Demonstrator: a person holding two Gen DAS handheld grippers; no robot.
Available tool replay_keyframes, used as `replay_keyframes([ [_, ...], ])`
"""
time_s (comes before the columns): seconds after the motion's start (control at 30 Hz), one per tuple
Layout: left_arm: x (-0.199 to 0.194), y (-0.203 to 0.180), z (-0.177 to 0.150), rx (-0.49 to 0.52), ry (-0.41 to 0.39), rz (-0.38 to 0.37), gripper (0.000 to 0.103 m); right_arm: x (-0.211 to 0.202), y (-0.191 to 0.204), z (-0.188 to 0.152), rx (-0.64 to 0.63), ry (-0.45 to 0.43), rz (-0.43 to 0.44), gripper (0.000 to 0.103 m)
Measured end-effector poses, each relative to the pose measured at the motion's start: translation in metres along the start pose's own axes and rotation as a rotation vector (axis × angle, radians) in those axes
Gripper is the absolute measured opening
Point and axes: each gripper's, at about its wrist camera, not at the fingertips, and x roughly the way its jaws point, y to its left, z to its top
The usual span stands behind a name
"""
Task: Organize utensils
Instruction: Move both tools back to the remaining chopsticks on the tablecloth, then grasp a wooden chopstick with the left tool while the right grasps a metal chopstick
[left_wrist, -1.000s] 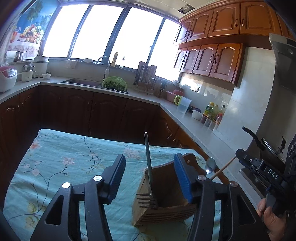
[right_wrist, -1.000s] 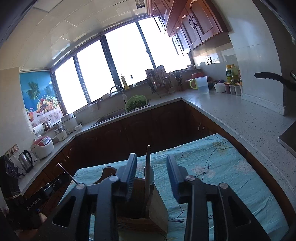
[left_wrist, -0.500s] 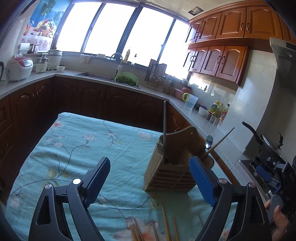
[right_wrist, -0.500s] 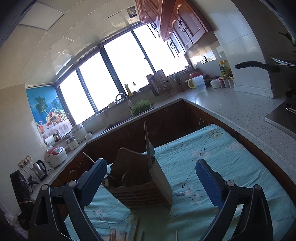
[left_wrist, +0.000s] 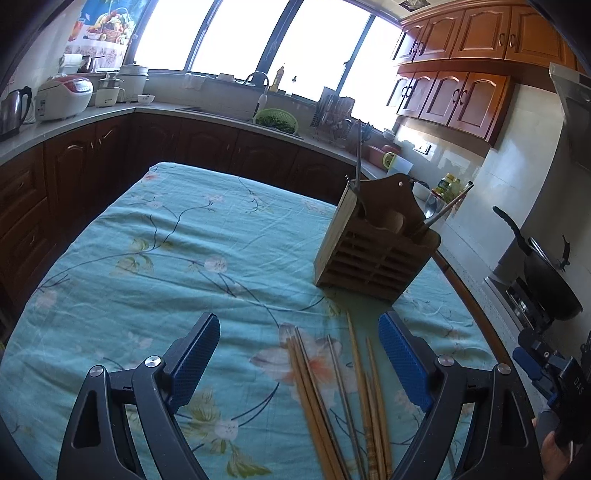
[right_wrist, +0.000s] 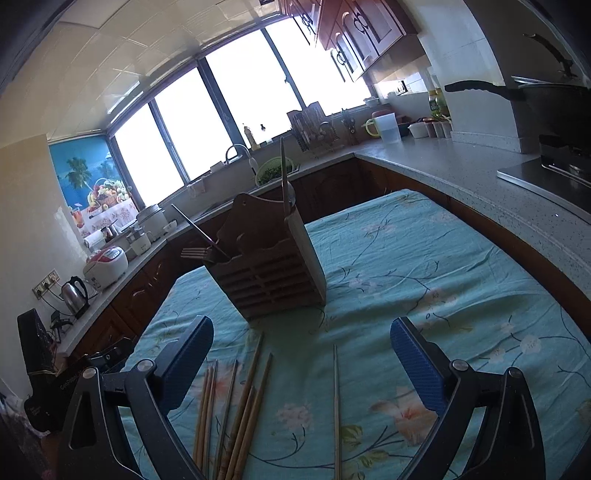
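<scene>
Fingers of both the left gripper (left_wrist: 299, 354) and right gripper (right_wrist: 301, 358) have just spread wide and hold nothing; a careless grab could scatter the loose chopsticks (left_wrist: 332, 398) or tip the wooden holder (left_wrist: 373, 251).

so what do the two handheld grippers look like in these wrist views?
Both match: the left gripper and right gripper have black plastic fingers with triangular cut-outs, silver pivot screws, and blue textured pads on the inner faces. Seen from the left view, the right one's body is black with blue parts and white lettering, partly cut off. No cables or sleeves are visible.

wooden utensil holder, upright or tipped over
Upright: the wooden utensil holder stands on its base on the tablecloth, with a fork and spoon sticking out its top.
</scene>
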Motion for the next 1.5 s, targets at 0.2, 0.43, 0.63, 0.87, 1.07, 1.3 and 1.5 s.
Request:
replay_keyframes([
  [0.2,-0.009,0.010,-0.019,-0.019,0.050,0.040,0.088,0.001,-0.011,-0.024,0.019,0.054,-0.019,0.098],
  [0.43,-0.012,0.014,-0.027,-0.002,0.111,0.085,0.088,0.009,-0.009,-0.039,0.000,0.107,-0.020,0.098],
  [0.63,-0.011,0.011,-0.026,0.015,0.146,0.098,0.087,0.014,-0.005,-0.043,-0.032,0.122,-0.029,0.097],
  [0.87,0.012,0.004,-0.024,0.037,0.183,0.118,0.086,0.025,-0.006,-0.042,-0.060,0.152,-0.053,0.084],
  [1.07,0.035,-0.008,-0.010,0.076,0.199,0.129,0.083,0.047,-0.005,-0.036,-0.096,0.209,-0.084,0.061],
  [1.3,0.077,-0.014,-0.002,0.124,0.266,0.164,0.060,0.068,-0.005,-0.027,-0.115,0.243,-0.091,0.048],
  [1.5,0.105,-0.020,-0.004,0.189,0.302,0.213,0.050,0.095,-0.007,-0.021,-0.148,0.301,-0.116,0.039],
])
